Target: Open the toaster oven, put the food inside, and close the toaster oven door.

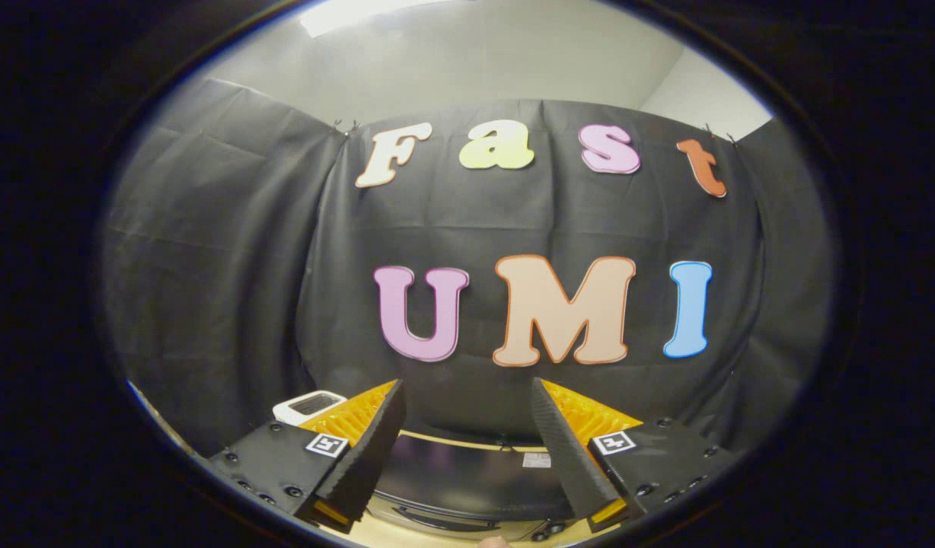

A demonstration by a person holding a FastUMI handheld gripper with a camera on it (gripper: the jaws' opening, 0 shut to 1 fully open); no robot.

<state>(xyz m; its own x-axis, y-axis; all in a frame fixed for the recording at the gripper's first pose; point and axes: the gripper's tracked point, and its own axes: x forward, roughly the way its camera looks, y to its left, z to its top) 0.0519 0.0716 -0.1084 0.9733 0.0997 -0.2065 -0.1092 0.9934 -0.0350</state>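
- Biggest thing on show is the black cloth wall (231, 251), draped and creased, hanging across the whole back of the booth and running down behind everything else.
- Above the cloth there's a pale room wall and ceiling (467, 61), with a bright patch of light high up, too washed out to make out the fixture.
- Down low sits the toaster oven (467, 476), a dark glossy top with a small pale label near its back edge; its front is cut off below, so the door's state is hard to tell.
- It stands on a light wooden tabletop (452, 440), which peeks out as a thin strip along the oven's back edge against the cloth.
- The gripper (467, 403) hovers above the oven, spread wide, grasping nothing, with the oven's top showing in the gap between its two fingers (372, 449).
- Just beyond the fingers, off towards the tabletop's far left, a small white box with a dark grille (309, 406) is half hidden; what it is, I can't tell.
- A small pinkish blur (494, 542) at the near edge is too cropped to identify.
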